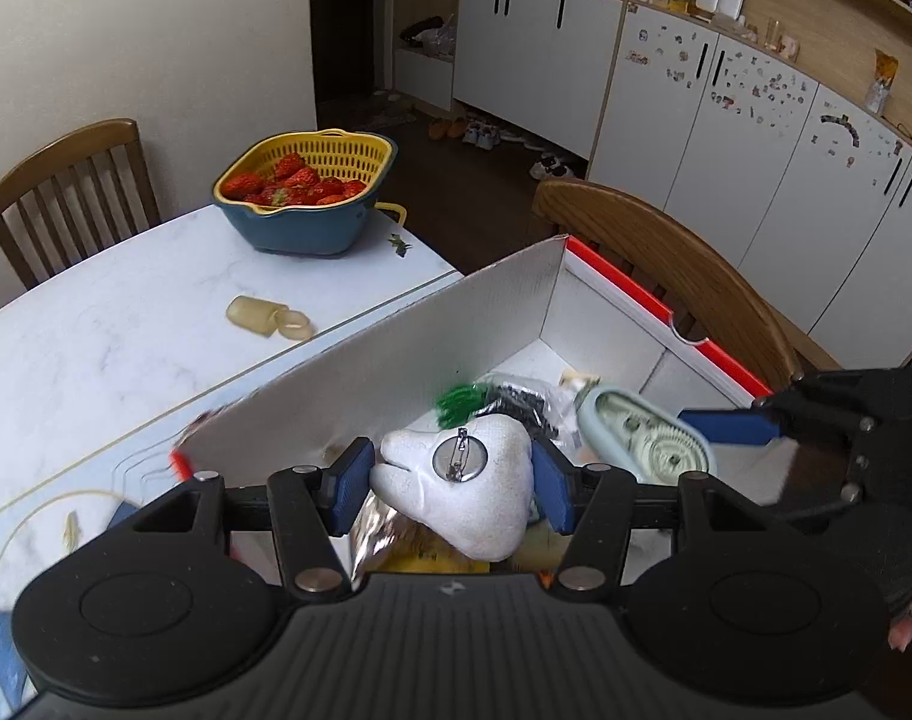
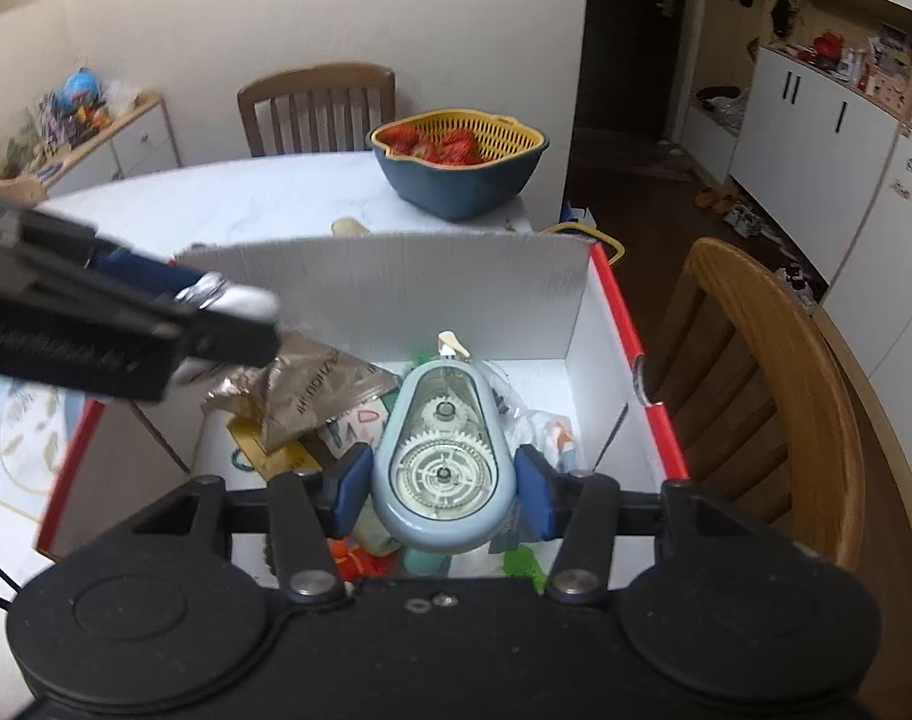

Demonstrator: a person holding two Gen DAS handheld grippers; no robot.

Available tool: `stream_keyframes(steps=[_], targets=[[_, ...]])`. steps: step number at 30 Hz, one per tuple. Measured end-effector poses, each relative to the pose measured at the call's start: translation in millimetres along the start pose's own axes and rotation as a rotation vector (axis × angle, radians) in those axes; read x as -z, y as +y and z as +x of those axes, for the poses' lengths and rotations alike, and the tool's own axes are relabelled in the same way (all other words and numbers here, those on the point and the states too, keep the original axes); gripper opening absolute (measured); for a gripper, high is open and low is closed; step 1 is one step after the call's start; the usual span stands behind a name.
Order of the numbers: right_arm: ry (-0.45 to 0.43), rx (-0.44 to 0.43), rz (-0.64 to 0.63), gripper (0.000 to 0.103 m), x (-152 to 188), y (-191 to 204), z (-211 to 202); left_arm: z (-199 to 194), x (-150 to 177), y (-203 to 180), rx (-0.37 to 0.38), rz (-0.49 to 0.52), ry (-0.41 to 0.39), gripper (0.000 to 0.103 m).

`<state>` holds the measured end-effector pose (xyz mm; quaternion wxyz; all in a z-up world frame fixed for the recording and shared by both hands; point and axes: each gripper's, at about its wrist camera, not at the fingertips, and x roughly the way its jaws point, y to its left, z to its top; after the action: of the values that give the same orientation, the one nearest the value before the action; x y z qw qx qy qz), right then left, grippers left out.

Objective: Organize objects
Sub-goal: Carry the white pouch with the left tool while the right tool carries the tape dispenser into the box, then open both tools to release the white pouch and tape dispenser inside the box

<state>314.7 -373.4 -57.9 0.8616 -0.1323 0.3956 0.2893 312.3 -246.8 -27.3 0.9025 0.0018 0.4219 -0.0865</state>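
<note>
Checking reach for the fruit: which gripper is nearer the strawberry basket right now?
Left, by a small margin, I'd judge. The left gripper, shut on the white plush brooch, is at the box wall facing the strawberry basket. The right gripper, holding the blue correction tape, is farther back over the box.

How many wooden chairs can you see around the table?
2: one chair at the far side beside the strawberry colander; one chair right of the cardboard box. Others may be hidden.

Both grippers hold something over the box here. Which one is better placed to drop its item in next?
Right, probably: the right gripper holds the blue tape dispenser over the box middle; the left gripper holds the white plush brooch near its wall.
</note>
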Motion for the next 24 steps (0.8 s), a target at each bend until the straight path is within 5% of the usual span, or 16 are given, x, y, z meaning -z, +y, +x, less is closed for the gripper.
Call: stream_keyframes(steps=[24], targets=[[0.127,-0.079,-0.068,0.050,1.7,-9.1,48.6,68.2,4.9,-16.0,0.001,0.081,0.091,0.057]])
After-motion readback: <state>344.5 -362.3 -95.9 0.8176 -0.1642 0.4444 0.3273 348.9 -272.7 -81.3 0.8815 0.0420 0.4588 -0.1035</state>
